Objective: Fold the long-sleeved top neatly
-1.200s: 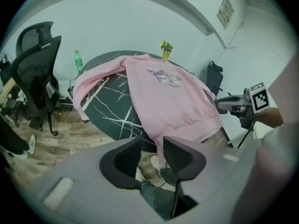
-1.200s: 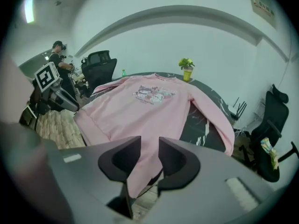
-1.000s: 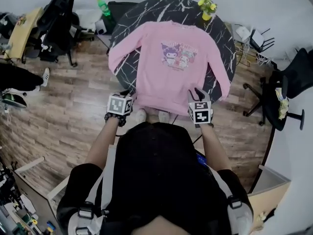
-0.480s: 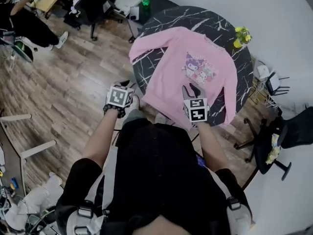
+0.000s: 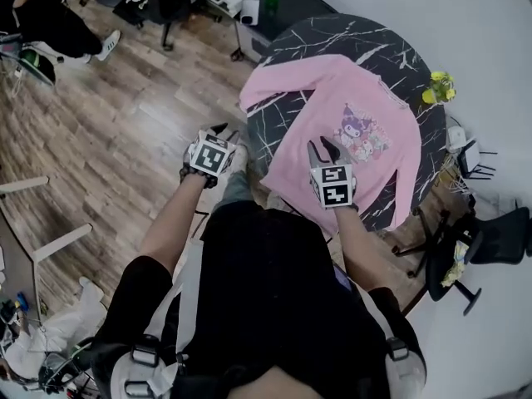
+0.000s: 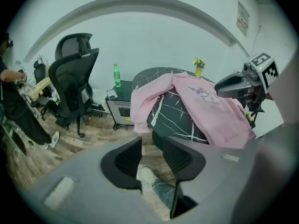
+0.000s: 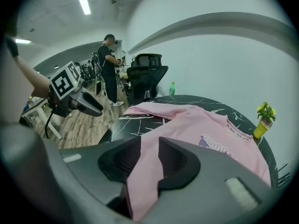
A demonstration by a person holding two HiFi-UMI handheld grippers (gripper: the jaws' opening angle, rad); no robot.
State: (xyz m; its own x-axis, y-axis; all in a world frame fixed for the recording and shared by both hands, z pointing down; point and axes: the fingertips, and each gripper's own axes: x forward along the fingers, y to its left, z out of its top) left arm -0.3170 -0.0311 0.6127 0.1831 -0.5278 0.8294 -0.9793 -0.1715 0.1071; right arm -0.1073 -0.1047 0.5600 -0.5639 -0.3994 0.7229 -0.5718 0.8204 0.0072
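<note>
Head view: a pink top [image 5: 324,98] lies spread flat, print up, on a round dark marble tabletop [image 5: 357,36]. The left hand-held gripper [image 5: 224,131] hangs over the wooden floor [image 5: 125,123], just off the tabletop's edge. The right hand-held gripper [image 5: 324,150] is over the top's hem.

Left gripper view: the left hand-held gripper's [image 6: 152,148] jaws stand apart with nothing between them; floor and a shoe show through the gap. One sleeve droops over the tabletop's edge. A green bottle [image 6: 117,75] and a small potted plant [image 6: 199,65] stand behind.

Right gripper view: the right hand-held gripper's [image 7: 149,153] jaws are also parted. Pink cloth shows in the gap, not clamped. A black chair [image 7: 148,73] stands beyond the tabletop.
</note>
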